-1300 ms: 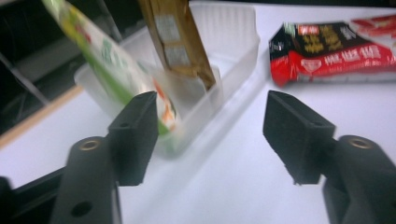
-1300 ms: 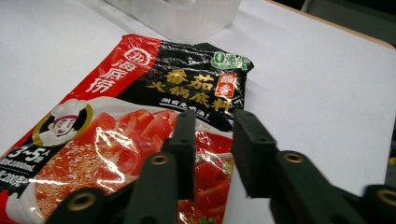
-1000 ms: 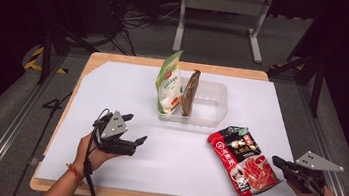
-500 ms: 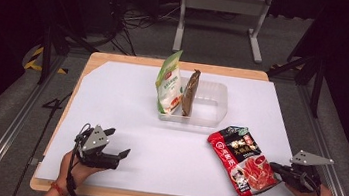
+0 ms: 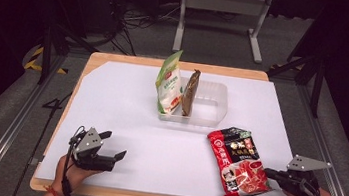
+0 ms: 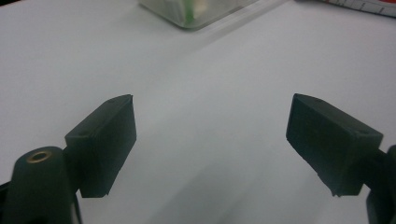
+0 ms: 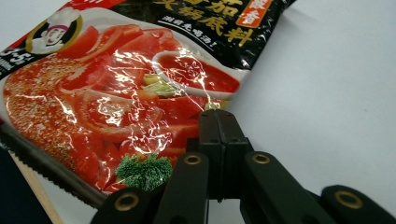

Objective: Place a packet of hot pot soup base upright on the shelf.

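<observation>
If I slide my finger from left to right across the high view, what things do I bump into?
Left gripper with open black jaws → green-and-white snack bag → flat brown packet → red glossy soup-base pouch → right gripper, jaws shut.

A glossy plastic film is seen on the red pouch [image 7: 116, 107], with bright creased reflections. The tray [image 5: 212, 102] is made of clear, smooth plastic. The table [image 5: 132, 60] edge is of pale wood, and it is covered by a matt white sheet [image 5: 156, 146]. The right gripper [image 7: 218, 126] is of matt black plastic with brass-coloured rivets.
</observation>
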